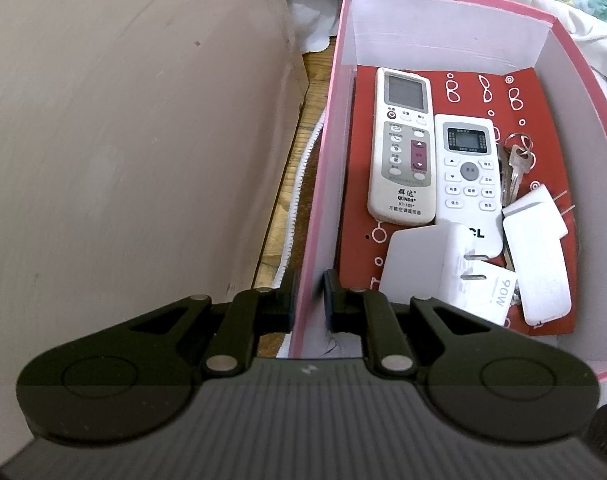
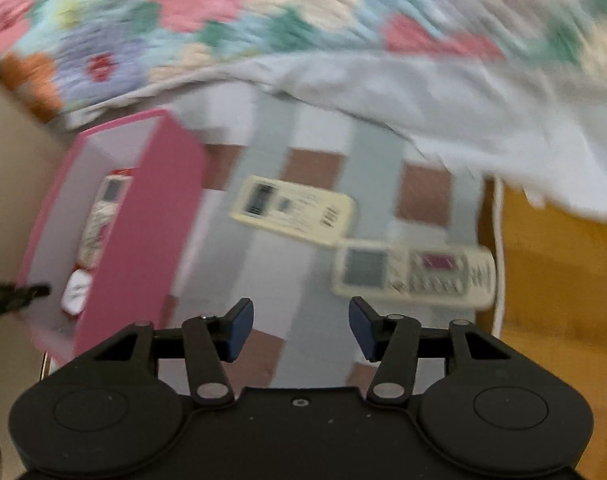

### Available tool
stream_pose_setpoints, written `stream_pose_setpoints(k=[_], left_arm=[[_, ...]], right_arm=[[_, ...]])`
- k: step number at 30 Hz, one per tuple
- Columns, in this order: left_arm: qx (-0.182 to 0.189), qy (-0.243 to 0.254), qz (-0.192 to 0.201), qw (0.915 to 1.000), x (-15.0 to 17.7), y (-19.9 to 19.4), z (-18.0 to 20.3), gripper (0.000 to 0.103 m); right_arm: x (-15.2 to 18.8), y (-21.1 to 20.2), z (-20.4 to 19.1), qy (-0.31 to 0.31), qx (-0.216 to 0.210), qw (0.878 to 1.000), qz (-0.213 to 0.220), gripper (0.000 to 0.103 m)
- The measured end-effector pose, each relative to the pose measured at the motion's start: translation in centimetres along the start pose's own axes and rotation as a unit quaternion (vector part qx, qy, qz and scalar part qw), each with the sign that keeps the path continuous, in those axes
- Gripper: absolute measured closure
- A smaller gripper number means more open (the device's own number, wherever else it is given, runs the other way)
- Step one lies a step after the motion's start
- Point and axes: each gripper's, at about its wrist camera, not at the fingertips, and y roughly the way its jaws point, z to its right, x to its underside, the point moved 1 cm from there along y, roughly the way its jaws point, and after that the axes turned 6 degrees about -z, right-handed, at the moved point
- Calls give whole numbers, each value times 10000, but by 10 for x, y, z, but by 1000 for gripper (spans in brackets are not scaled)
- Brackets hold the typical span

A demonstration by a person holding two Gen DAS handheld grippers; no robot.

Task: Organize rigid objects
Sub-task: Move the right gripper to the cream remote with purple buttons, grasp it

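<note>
Left gripper (image 1: 308, 300) clamped on the near wall of the pink box (image 1: 323, 184), one pad each side. Ahead of it inside the box: QUNDA remote (image 1: 399, 148), TCL remote (image 1: 469, 176), keys (image 1: 517, 164), white chargers (image 1: 435, 268).

Right gripper (image 2: 301, 328) jaws apart, nothing between them. Box off to its left. Still loose on the checked cloth (image 2: 263, 264): cream remote (image 2: 293, 210) straight ahead, second remote (image 2: 413, 274) just ahead-right.

Risks: the thin wall could flex or slip, so the box may shift on the drop. Box floor crowded; the next remote may land on the chargers.

Right view motion-blurred, labels unreadable. TCL remote's lower end hidden under a charger.
</note>
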Motion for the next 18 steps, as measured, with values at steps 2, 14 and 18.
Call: stream_pose_setpoints(k=[2,14,18], left_arm=[[6,-15,-4,10000,0,0,0,90],[-34,58,-18,10000,0,0,1,90],[-55,62,-42,10000,-1,1,2,90]], right_arm=[[0,12,20,588,-78,9982,-58,37],[-4,61,79,2461,-157,9691,119,29],[-19,67,87,2792,86,9598,291,26]])
